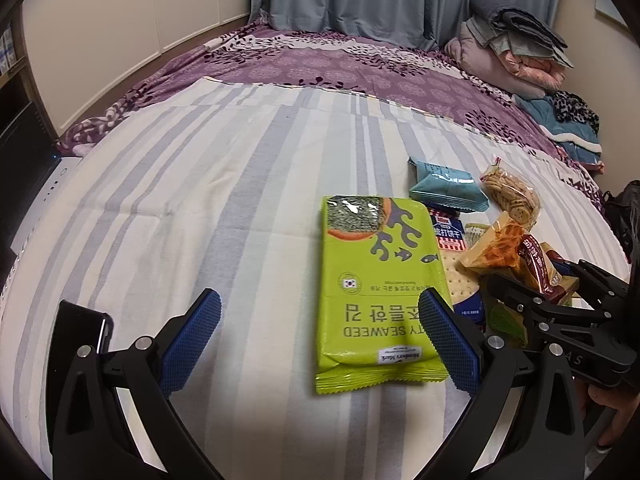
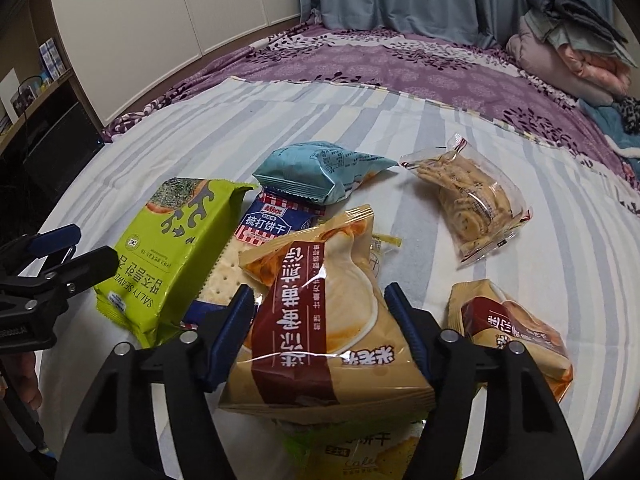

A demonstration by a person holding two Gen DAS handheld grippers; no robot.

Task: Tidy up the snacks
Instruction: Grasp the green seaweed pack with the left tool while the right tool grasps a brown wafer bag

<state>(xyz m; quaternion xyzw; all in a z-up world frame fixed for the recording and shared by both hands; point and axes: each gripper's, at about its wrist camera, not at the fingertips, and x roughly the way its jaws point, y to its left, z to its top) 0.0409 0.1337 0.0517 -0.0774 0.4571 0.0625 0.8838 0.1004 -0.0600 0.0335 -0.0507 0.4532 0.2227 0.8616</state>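
A green seaweed packet (image 1: 378, 292) lies flat on the striped sheet; it also shows in the right wrist view (image 2: 172, 248). My left gripper (image 1: 320, 332) is open, its right pad (image 1: 448, 336) over the packet's edge, its left pad on bare sheet. My right gripper (image 2: 320, 328) is shut on a tan-and-maroon snack bag (image 2: 324, 320), held between both pads above other packets. The right gripper also shows in the left wrist view (image 1: 560, 304). Behind lie a light blue packet (image 2: 320, 170), a blue cracker pack (image 2: 264, 224) and a clear bag of biscuits (image 2: 472, 200).
A second tan-and-maroon bag (image 2: 516, 332) lies right of my right gripper. Another packet (image 2: 360, 448) lies under the held bag. The purple floral bedspread (image 1: 360, 68) and folded clothes (image 1: 516, 52) are at the back. Striped sheet (image 1: 180, 184) stretches left of the seaweed packet.
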